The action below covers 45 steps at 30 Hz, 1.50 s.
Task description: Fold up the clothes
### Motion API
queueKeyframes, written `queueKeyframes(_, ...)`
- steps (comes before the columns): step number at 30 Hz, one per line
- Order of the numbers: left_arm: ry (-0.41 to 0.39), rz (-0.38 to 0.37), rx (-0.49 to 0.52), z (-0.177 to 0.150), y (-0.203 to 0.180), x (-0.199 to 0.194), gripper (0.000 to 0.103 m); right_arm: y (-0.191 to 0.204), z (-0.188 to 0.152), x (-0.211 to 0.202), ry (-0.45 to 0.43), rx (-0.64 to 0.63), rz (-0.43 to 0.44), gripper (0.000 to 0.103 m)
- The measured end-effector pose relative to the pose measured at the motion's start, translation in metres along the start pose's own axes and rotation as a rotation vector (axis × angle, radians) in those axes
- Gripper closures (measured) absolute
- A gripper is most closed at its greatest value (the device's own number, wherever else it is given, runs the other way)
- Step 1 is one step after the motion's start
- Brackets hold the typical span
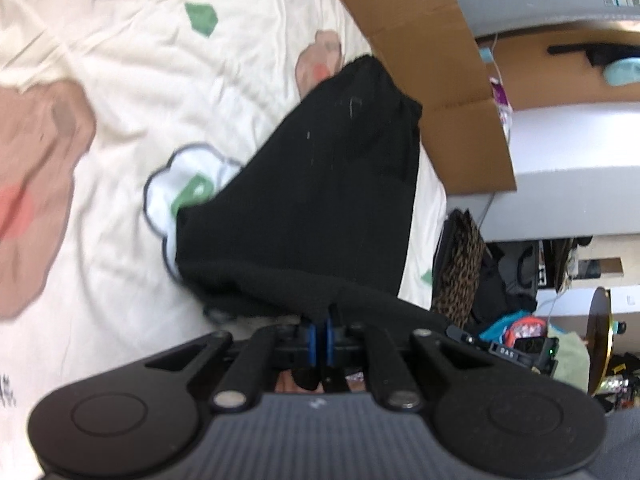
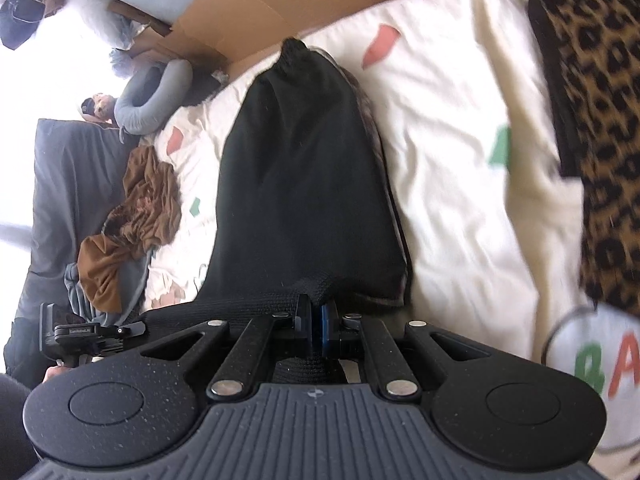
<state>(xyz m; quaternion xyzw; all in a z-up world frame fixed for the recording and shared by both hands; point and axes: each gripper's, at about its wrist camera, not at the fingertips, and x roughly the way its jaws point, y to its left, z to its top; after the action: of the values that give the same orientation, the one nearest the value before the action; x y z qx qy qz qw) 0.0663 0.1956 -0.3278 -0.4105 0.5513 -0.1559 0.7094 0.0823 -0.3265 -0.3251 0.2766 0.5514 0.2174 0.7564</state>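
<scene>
A black garment [image 1: 320,200] hangs stretched over the cream printed bedsheet [image 1: 120,80]. My left gripper [image 1: 320,320] is shut on its ribbed near edge, blue pads pressed together. In the right wrist view the same black garment [image 2: 308,184] runs away from me, and my right gripper [image 2: 316,320] is shut on its ribbed edge too. The left gripper also shows in the right wrist view [image 2: 80,332] at the lower left, and the right gripper in the left wrist view [image 1: 516,348] at the lower right. The garment's far end rests on the bed.
A crumpled brown garment [image 2: 136,216] lies on grey cloth at the left. A leopard-print cloth [image 2: 592,120] lies at the bed's right. A cardboard box [image 1: 432,60] stands along the bed's far edge. A grey neck pillow [image 2: 156,96] sits behind. Floor clutter [image 1: 520,320] lies beside the bed.
</scene>
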Motion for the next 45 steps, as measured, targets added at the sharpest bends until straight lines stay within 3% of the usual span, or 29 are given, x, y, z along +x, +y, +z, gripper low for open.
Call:
queueKeyframes(19,-0.05,0.03,0.063,0.102,-0.017,0.042,0.098,-0.001,0.08,0.05,-0.048,0.003,-0.056,0.1)
queueKeyframes(34,-0.07,0.023,0.078,0.145,-0.014,0.07,0.098,-0.013,0.116,0.074,-0.058,0.022,-0.075,0.1)
queueKeyframes(45,-0.098,0.028,0.033,0.165,0.026,0.114,0.098,-0.047,0.131,0.114,-0.076,0.044,-0.059,0.1)
